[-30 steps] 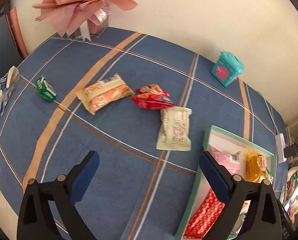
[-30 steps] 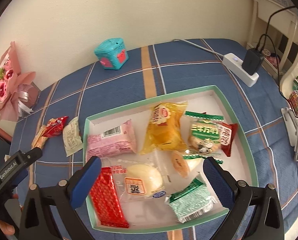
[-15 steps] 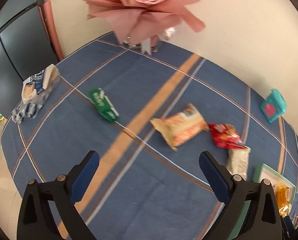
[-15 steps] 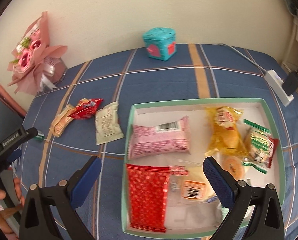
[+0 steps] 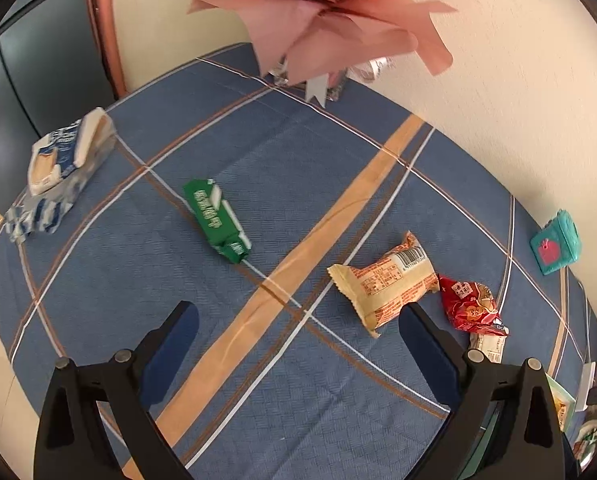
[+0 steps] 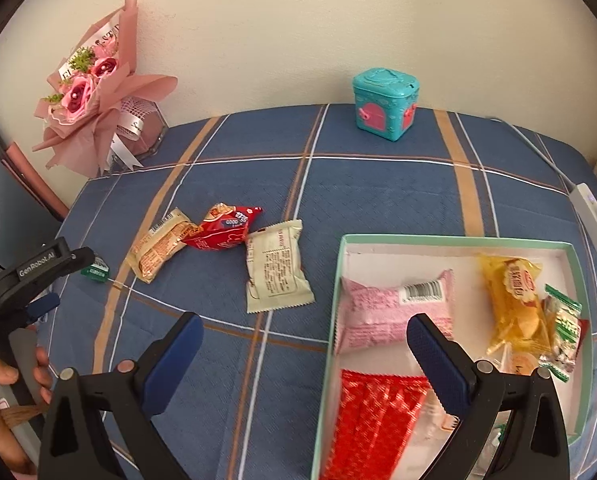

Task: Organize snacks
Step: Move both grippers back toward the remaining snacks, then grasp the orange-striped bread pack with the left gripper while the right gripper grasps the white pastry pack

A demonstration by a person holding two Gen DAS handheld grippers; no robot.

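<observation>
My left gripper is open and empty above the blue checked tablecloth. Ahead of it lie a green pack, an orange-and-cream pack, a red pack and a blue-and-white bag at the far left. My right gripper is open and empty, hovering at the left edge of the green-rimmed tray, which holds a pink pack, a red pack, a yellow pack and others. A cream pack lies left of the tray.
A pink flower bouquet stands at the back left by the wall. A teal box stands at the back. A white power strip with a cable lies at the right edge. The left gripper's body shows in the right wrist view.
The left gripper has swung left, away from the tray, bringing the green pack and blue-and-white bag into view. The right gripper has shifted left from over the tray to its left edge.
</observation>
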